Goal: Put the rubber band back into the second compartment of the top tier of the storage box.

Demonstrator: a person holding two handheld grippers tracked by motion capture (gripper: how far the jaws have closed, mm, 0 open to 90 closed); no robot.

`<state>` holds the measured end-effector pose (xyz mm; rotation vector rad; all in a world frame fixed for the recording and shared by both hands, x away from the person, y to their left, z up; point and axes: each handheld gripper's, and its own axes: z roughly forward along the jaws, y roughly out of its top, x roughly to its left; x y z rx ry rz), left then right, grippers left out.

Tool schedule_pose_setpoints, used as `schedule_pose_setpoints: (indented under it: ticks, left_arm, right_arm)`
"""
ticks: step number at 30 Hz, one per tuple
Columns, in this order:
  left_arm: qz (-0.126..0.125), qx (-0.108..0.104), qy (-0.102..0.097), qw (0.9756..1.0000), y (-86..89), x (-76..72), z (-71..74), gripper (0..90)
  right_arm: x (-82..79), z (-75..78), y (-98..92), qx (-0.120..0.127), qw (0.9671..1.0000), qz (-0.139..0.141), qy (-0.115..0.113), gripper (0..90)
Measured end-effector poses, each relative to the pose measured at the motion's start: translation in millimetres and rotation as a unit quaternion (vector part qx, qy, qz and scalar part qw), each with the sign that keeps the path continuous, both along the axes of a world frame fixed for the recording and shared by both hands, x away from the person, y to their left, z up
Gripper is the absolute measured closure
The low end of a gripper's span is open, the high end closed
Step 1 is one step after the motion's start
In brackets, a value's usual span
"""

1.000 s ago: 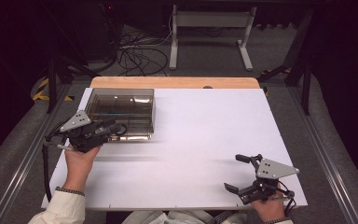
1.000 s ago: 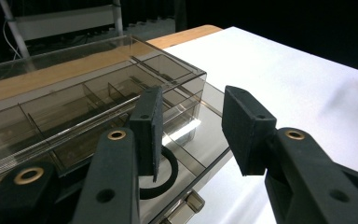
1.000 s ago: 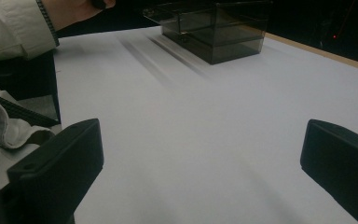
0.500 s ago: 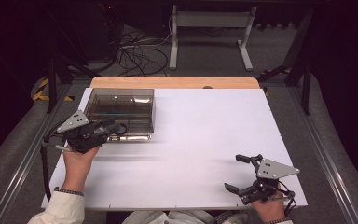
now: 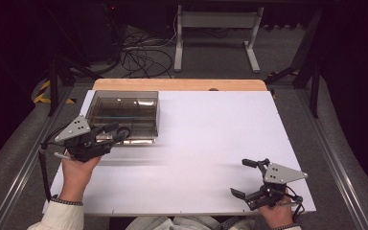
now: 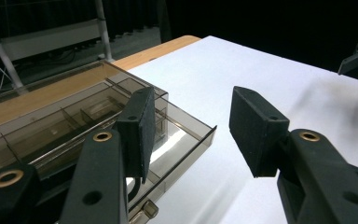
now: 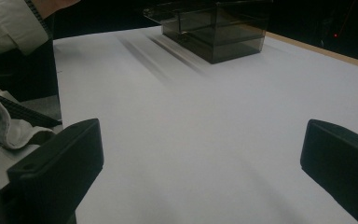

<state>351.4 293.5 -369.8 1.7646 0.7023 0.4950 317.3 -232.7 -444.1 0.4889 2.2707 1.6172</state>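
Observation:
A smoky transparent compartment box [image 5: 122, 111] stands at the table's far left, and a shallow drawer [image 6: 182, 137] juts from its near side. My left gripper [image 5: 116, 132] hovers at that near side, open. In the left gripper view the box [image 6: 65, 126] lies behind the left pad, and the left gripper [image 6: 198, 135] has nothing between its pads. Its jaws have just been opening. My right gripper [image 5: 242, 178] rests open at the near right corner of the table. In the right gripper view the right gripper [image 7: 200, 154] gapes wide over bare white board, and the box [image 7: 214, 28] stands far off.
The white tabletop [image 5: 220, 139] has a wooden strip [image 5: 177, 85] along its far edge. Cables and a metal stand [image 5: 215, 21] lie on the floor beyond. A white sleeve [image 7: 9, 23] shows at the upper left of the right gripper view.
The left gripper has lifted and drawn back slightly from the box's near side, and its jaws stand wider. The right gripper has kept still.

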Motion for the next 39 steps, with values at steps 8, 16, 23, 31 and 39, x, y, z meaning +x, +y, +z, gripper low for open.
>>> schedule_pose_setpoints:
  ticks: [8,16,23,31,39]
  left_arm:
    - [-0.018,-0.002,0.003,0.9998,-2.3,-4.7,1.4,45.4]
    - [-0.040,0.001,-0.007,0.9992,-7.6,-15.3,-0.8,20.1]
    - [-0.061,-0.020,0.010,0.9979,-10.1,-27.2,-9.1,10.3]
    - [-0.070,-0.028,-0.003,0.9971,-12.3,-39.1,-19.4,7.5]
    - [-0.072,-0.023,-0.012,0.9970,-14.7,-49.9,-30.8,6.9]
  right_arm:
    - [-0.1,0.0,-0.3,0.001,1.0000,0.000,0.000,0.1]
    - [-0.6,-0.1,0.3,0.000,1.0000,0.001,0.001,0.1]
    - [-0.5,-0.3,0.3,-0.001,1.0000,0.002,0.002,0.1]
    - [-0.2,-0.4,0.6,-0.002,1.0000,0.004,0.005,0.1]
    - [0.3,-0.4,0.6,-0.004,0.9999,0.007,0.008,0.1]
